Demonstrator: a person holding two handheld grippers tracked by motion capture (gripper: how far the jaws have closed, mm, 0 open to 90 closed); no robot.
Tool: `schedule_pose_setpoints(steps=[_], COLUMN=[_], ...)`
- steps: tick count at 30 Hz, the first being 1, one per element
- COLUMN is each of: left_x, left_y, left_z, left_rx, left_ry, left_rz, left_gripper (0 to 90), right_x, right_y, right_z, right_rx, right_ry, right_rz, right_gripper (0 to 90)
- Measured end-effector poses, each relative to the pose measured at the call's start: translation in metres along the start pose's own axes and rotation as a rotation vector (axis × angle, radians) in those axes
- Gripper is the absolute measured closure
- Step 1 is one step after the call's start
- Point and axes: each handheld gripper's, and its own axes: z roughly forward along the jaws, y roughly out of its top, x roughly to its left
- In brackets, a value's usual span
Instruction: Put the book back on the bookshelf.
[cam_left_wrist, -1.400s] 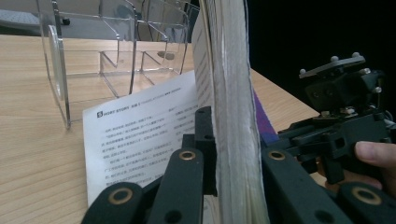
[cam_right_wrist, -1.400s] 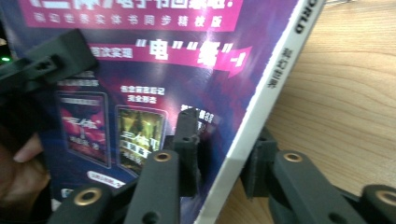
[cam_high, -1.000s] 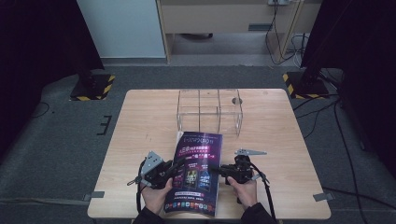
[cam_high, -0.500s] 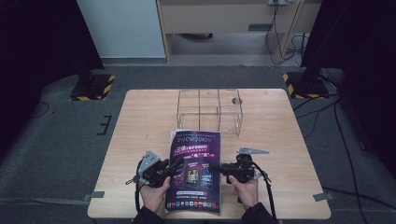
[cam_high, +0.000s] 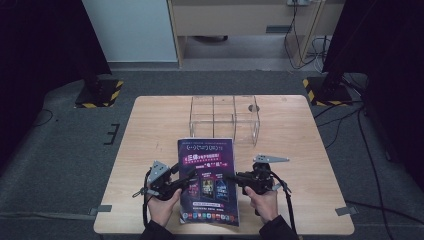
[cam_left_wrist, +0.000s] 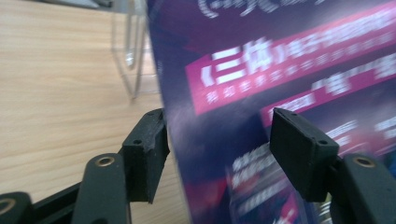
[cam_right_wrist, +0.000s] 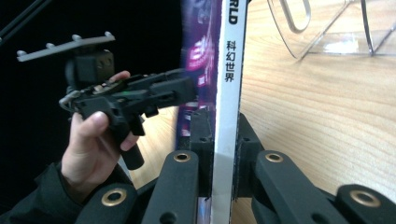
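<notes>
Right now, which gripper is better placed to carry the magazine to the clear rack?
The right gripper: its jaws are clamped on the magazine at its white spine. The left gripper has just been opening, its pads apart from the cover. The clear rack stands just beyond.

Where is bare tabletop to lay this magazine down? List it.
Free: the table left of the clear organizer, and the right side beyond the right tongs. Crowded: the near middle, where both tongs hold the magazine.
</notes>
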Motion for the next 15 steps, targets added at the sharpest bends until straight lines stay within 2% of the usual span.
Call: schedule_pose_setpoints(steps=[7,8,10,11,12,13,15], left_x=[0.007,0.012,0.016,0.016,0.020,0.020,0.027], left_y=[-0.002,-0.003,-0.004,-0.004,-0.006,-0.006,-0.010], left_z=[-0.004,-0.005,-0.004,-0.004,-0.003,-0.003,0.000], left_rx=[0.019,0.035,0.060,0.060,0.079,0.079,0.119], left_ry=[0.053,0.085,0.114,0.114,0.135,0.135,0.170], left_rz=[0.015,0.023,0.021,0.021,0.010,0.010,0.007], left_gripper=[28.5,27.7,26.2,26.2,26.1,25.7,25.2], right_x=[0.003,0.004,0.006,0.008,0.010,0.010,0.013], right_y=[0.011,0.013,0.017,0.021,0.023,0.023,0.030], right_z=[-0.005,-0.007,-0.009,-0.011,-0.012,-0.012,-0.016], right_rx=[-0.026,-0.032,-0.045,-0.053,-0.060,-0.060,-0.083], right_ry=[-0.021,-0.022,-0.024,-0.026,-0.032,-0.032,-0.040], right_rz=[-0.014,-0.017,-0.026,-0.032,-0.036,-0.036,-0.048], right_gripper=[82.9,82.9,82.9,82.9,82.9,82.9,82.9])
